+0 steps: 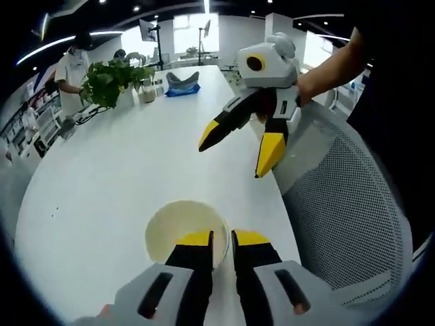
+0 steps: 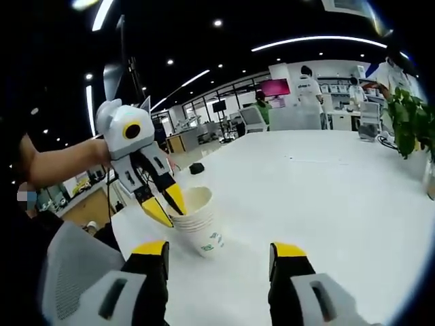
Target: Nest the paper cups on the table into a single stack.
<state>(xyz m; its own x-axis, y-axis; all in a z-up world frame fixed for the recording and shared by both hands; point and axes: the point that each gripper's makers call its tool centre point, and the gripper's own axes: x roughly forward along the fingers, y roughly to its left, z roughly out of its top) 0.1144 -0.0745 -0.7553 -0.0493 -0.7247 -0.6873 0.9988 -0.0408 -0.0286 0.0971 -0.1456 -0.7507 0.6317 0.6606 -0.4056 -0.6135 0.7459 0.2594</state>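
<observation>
The white table (image 1: 102,183) is stretching wide and mostly bare from its near edge toward the far end, where a leafy plant (image 1: 109,80) and a small grey and blue heap (image 1: 182,83) are sitting well apart from the work. A grey mesh chair (image 1: 340,197) is standing just beside the table's edge, on the person's side.

The stack of cups (image 2: 198,221) is sitting close to that edge, tilted a little in the right gripper view, with open tabletop beyond it. It is looking cream-white, several rims showing one under another, with a small green mark low on the outermost cup. From above, in the left gripper view, its round open mouth (image 1: 182,227) is showing pale and hollow.

The left gripper (image 1: 221,248) is pinching the near rim of the stack, its yellow-tipped jaws drawn close with one inside the mouth and one outside the wall. In the right gripper view the same gripper (image 2: 166,206) is reaching down onto the rim from the left.

The right gripper (image 2: 217,251) is hanging spread wide, nothing between its jaws, near the stack but apart from it. In the left gripper view it (image 1: 238,146) is hovering above the table beyond the stack.
</observation>
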